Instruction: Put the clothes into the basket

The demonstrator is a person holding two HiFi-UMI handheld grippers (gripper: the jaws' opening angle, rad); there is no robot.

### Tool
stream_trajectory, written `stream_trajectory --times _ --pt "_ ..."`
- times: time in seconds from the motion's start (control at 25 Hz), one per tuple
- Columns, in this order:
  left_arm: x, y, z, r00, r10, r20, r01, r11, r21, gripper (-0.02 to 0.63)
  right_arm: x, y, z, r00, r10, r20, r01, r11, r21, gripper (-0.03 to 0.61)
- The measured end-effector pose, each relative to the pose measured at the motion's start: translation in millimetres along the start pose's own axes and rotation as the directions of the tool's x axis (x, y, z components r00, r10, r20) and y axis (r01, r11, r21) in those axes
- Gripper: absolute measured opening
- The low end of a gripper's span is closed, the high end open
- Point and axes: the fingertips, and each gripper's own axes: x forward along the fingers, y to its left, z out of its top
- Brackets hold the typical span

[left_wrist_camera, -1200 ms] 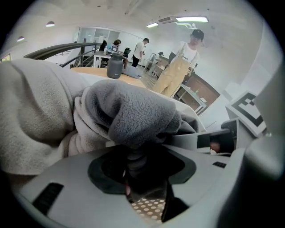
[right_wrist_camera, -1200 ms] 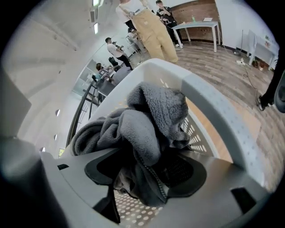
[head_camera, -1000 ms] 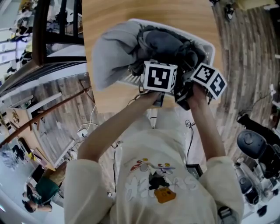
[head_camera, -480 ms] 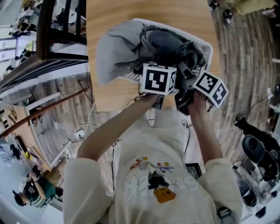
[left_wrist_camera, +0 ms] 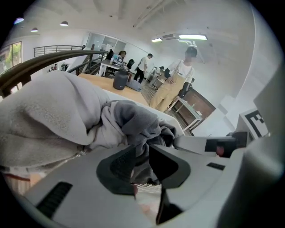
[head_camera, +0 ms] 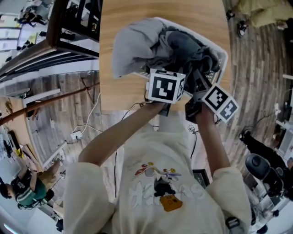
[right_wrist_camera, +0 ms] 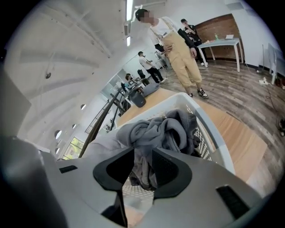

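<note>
A white basket [head_camera: 222,51] stands on the wooden table [head_camera: 137,13], heaped with clothes. A light grey garment [head_camera: 132,45] bulges over its left rim, and a dark grey garment [head_camera: 183,45] fills the middle. My left gripper [head_camera: 170,72] and right gripper [head_camera: 199,81] are side by side at the basket's near rim. The left gripper [left_wrist_camera: 140,156] is closing, with a fold of the dark grey garment [left_wrist_camera: 133,120] caught between its pads. The right gripper [right_wrist_camera: 142,171] is closing too, on a hanging strip of the dark grey garment [right_wrist_camera: 156,129]. The light grey garment [left_wrist_camera: 44,116] looms at the left.
The basket's perforated wall [right_wrist_camera: 218,147] lies to the right of the right gripper. A dark bin [right_wrist_camera: 138,99] stands at the table's far end. A person in yellowish overalls [right_wrist_camera: 178,53] stands beyond the table, with others behind. Cables [head_camera: 82,132] trail on the floor at the left.
Both grippers stay at the basket's near rim. The right gripper has drawn back a little toward the person's body. The heap of clothes sits as before.
</note>
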Motion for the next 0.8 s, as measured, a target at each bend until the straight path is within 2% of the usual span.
stream_trajectory --times 0.12,0.36,0.6,0.8 --pt "-17.5 12.2 -8.4 0.999 0.036 0.027 -0.035 0.999 -0.027 0.040 -6.4 16.6 -3.9 0.999 0.035 0.016 -0.033 0.994 -0.101 0.126" --pt "-45.1 24.6 -26.7 0.997 0.047 0.062 -0.041 0.994 -0.098 0.001 -7.9 59.2 -15.6 0.990 0.138 -0.014 -0.136 0.952 -0.275 0.126" --pt "-70.6 36.2 -34.1 0.991 0.071 0.111 -0.056 0.989 -0.136 0.000 -4.0 98.2 -30.5 0.967 0.239 -0.082 -0.252 0.879 -0.405 0.126" --pt "-88.1 51.7 -36.1 0.981 0.116 0.158 -0.082 0.975 -0.205 0.000 4.5 125.6 -44.9 0.938 0.301 -0.173 -0.347 0.800 -0.489 0.127"
